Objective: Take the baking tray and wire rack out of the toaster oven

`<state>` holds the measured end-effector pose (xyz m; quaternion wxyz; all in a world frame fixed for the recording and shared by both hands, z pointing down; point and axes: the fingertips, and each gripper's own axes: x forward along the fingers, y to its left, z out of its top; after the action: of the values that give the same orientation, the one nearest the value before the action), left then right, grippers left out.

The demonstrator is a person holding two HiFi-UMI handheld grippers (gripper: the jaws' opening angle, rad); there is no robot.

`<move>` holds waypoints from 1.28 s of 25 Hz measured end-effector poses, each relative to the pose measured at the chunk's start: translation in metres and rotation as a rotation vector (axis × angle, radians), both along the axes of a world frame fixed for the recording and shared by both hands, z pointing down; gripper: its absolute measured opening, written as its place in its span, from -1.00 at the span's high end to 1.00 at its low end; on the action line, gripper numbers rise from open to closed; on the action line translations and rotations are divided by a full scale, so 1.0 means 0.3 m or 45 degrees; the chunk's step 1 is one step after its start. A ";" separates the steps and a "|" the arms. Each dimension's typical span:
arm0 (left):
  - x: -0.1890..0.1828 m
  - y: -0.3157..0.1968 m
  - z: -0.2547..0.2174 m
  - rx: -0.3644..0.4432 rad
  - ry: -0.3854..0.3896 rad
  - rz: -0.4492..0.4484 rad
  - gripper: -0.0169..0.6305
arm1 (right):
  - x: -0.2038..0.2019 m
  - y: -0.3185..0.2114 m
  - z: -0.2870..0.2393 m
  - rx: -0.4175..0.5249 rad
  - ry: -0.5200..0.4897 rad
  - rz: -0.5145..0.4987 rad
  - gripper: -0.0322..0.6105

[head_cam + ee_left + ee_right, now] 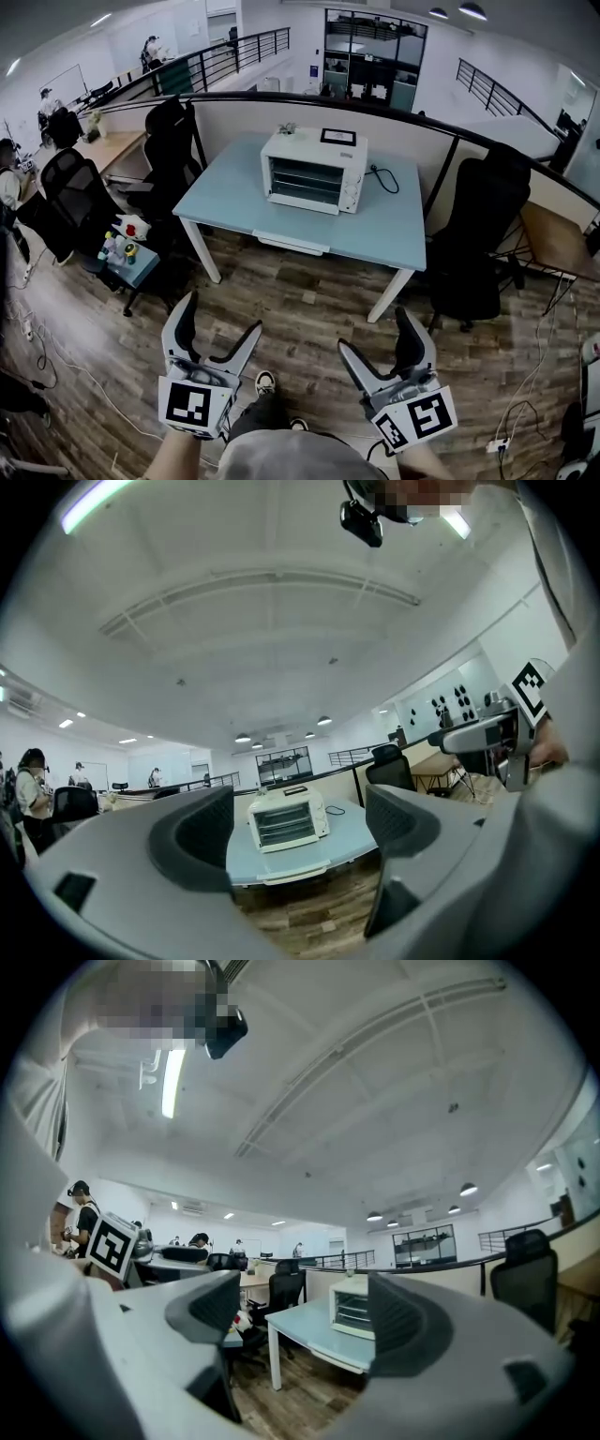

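Left gripper (225,314): jaws spread wide, nothing between the pads. Right gripper (372,328): jaws also apart and empty. Both are held level, side by side, above the wooden floor (309,300).

The toaster oven (314,171) stands well ahead of both grippers on a pale blue table (234,197). In the left gripper view it appears in the gap between the jaws. In the right gripper view it sits against the inner edge of the right-hand jaw. Neither gripper touches it.

Horizontal bars show behind the oven front. The baking tray and wire rack cannot be told apart at this distance.

A black cable (382,178) lies on the table beside the oven, on the right gripper's side.
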<state>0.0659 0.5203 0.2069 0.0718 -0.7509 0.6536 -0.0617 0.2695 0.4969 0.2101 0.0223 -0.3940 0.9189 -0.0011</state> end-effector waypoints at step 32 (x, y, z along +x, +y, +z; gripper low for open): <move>-0.490 -0.984 0.221 -0.190 0.315 0.227 -0.35 | -0.523 -0.938 0.328 -0.468 -0.154 0.075 -0.19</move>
<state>-0.0810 0.2252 0.2732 -0.0600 -0.8110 0.5818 -0.0107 0.1126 0.2154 0.3083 0.0052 -0.4173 0.8882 -0.1921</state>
